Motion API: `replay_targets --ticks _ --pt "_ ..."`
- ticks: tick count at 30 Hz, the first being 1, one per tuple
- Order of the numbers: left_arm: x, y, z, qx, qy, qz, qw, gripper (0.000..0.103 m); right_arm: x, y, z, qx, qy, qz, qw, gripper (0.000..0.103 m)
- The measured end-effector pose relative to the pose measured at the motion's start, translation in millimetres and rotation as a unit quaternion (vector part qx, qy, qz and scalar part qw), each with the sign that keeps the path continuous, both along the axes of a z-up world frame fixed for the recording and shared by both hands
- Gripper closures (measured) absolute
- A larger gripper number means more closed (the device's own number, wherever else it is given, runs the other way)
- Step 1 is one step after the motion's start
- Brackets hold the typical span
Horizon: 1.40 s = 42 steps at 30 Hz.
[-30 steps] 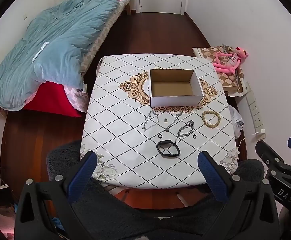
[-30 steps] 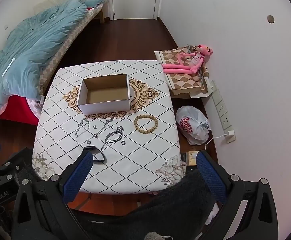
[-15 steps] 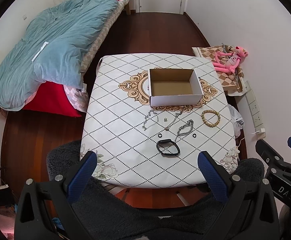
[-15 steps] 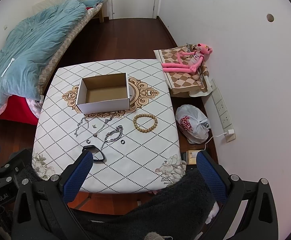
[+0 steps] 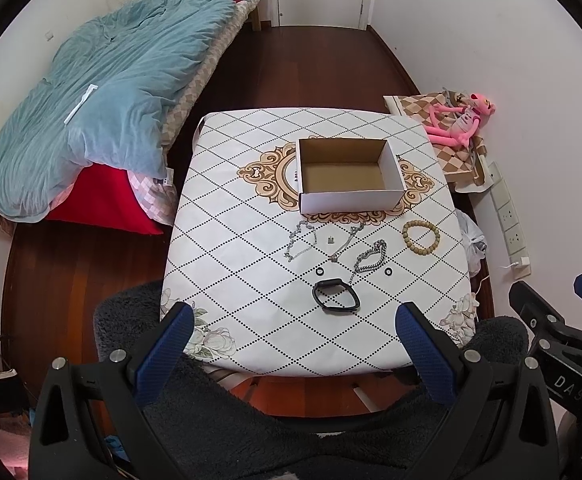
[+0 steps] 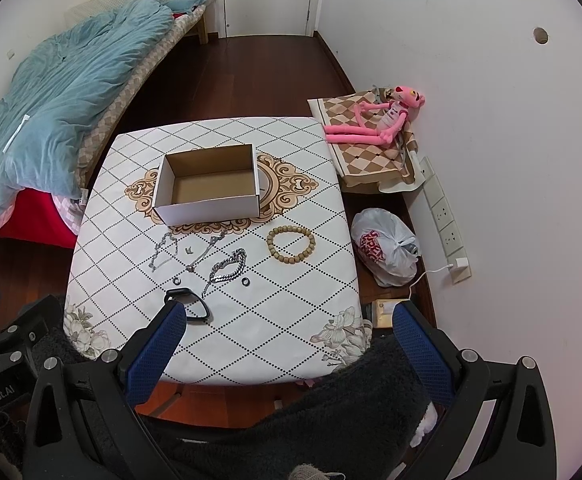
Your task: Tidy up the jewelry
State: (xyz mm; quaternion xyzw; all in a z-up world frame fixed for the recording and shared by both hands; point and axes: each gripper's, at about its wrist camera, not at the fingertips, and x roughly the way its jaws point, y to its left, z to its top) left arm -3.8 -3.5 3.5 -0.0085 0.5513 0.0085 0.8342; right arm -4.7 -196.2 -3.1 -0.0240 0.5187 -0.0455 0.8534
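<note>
An open white cardboard box [image 5: 349, 176] [image 6: 209, 186] stands mid-table with nothing inside. In front of it lie a thin silver chain [image 5: 301, 241] [image 6: 163, 250], a thick silver chain bracelet [image 5: 371, 258] [image 6: 229, 266], a wooden bead bracelet [image 5: 420, 232] [image 6: 291, 240], a black band [image 5: 335, 295] [image 6: 189, 304], two small black rings [image 5: 320, 271] [image 5: 388, 271] and a tiny silver piece [image 5: 330, 240]. My left gripper [image 5: 291, 340] hovers open above the table's near edge, holding nothing. My right gripper [image 6: 287, 336] hangs open over the near right corner, also with nothing in it.
The table [image 5: 227, 280] has a white diamond-pattern cloth. A bed with a blue duvet [image 5: 91, 112] lies to the left. A pink plush toy [image 6: 375, 120] and a plastic bag [image 6: 387, 246] sit along the right wall. A dark fuzzy seat [image 5: 251, 432] is below me.
Both cameras have crept slightly, so the table sits a touch higher in each view. The jewelry and box have not moved and both grippers stay open.
</note>
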Motion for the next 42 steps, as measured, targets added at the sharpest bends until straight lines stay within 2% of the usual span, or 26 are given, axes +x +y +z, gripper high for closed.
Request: replay_targets --ticks 42 --pt "-3.7 -0.7 3.5 -0.001 -0.003 -0.003 1.0 0.0 -4.4 -4.8 10.8 -0.001 -0.008 -0.001 1.0 0.0"
